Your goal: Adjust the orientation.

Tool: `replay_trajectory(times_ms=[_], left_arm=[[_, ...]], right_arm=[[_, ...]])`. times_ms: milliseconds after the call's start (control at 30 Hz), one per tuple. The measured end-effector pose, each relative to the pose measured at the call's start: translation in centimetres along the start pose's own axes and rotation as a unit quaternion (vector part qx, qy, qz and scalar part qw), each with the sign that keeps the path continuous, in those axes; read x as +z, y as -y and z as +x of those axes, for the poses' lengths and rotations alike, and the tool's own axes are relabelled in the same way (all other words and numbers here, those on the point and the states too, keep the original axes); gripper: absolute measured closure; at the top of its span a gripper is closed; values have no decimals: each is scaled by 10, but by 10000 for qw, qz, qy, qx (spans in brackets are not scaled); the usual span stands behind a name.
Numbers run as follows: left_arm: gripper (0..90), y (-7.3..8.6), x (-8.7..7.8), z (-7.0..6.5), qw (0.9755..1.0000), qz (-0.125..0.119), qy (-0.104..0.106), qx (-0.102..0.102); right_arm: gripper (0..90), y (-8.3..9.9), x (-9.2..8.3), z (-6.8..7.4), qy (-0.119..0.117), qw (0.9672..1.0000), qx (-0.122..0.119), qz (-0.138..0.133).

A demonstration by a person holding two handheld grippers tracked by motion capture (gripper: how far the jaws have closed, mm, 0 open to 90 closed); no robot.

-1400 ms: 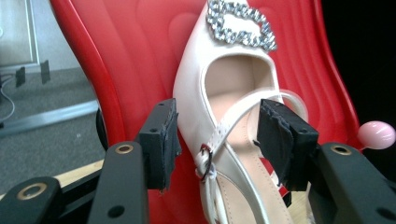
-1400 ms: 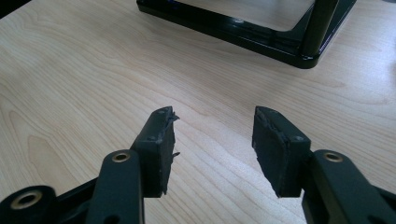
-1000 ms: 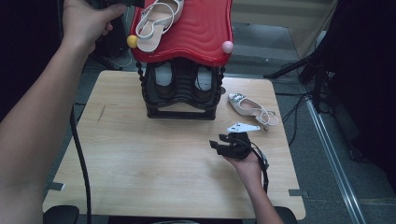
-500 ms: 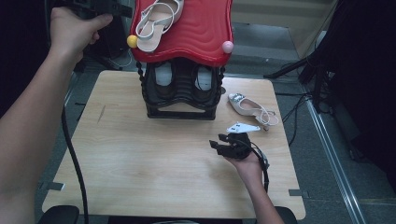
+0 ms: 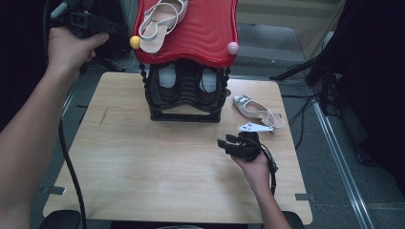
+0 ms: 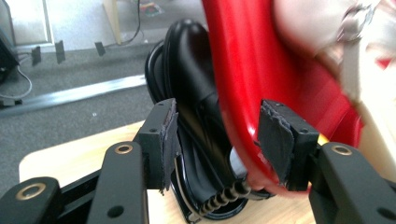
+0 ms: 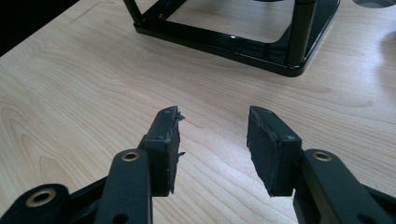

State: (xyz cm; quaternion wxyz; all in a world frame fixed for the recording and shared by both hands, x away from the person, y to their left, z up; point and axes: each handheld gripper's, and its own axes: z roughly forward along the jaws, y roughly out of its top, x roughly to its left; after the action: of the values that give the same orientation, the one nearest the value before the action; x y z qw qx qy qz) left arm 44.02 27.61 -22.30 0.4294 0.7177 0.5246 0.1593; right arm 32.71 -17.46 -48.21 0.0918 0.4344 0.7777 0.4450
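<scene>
left tool (image 5: 88, 21): jaws wide apart, nothing held, at 9 o'clock of red rack top (image 5: 200, 33)
right tool (image 5: 234, 145): jaws apart and just been closing, nothing between, over desk (image 5: 143, 167)

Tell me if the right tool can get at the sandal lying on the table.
Probably yes. The right tool sits open and empty on the table, and the sandal lies just beyond it with bare wood between. The tool faces the shoe rack, so it must turn.
</scene>
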Motion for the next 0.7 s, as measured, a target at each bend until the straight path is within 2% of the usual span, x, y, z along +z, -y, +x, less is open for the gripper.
replay_trajectory(times_ms=[300, 700], left_arm=[[476, 28, 10, 6, 9999, 60, 78, -62], [471, 55, 20, 12, 9998, 160, 84, -21]], right_arm=[[663, 0, -2, -1, 56, 10000, -45, -23], [698, 1, -1, -3, 107, 9999, -93, 50]])
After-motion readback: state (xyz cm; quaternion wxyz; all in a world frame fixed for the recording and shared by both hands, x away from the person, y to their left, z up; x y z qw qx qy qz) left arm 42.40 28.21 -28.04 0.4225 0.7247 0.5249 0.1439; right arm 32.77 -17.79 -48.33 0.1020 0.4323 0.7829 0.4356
